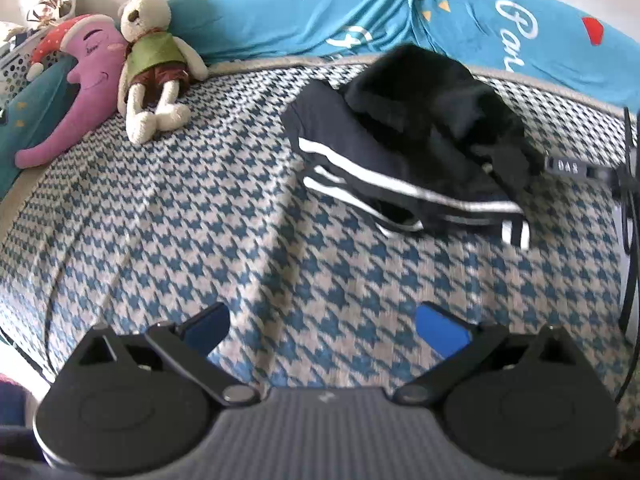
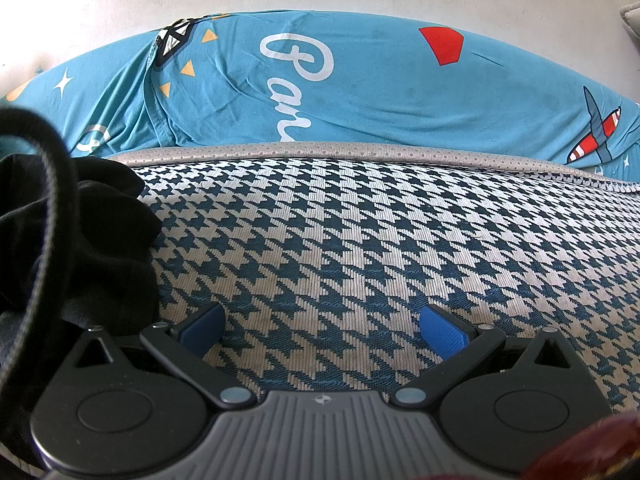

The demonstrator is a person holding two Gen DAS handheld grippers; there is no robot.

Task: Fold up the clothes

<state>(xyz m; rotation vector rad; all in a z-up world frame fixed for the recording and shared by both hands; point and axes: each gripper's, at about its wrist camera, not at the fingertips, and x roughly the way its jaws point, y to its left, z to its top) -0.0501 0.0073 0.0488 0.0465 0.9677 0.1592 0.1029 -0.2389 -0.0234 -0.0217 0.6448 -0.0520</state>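
Crumpled black white-striped trousers (image 1: pixel 404 148) upper right of frame, well beyond wide-spread, empty left gripper (image 1: pixel 324 326); right gripper (image 2: pixel 324 326) likewise agape

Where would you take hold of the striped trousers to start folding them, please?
Probably the striped end that sticks out from under the black garment, coming in from the near side. The trousers lie crumpled with that garment heaped on their far part, so only the near striped edge is free. Both the left gripper and right gripper are open and empty.
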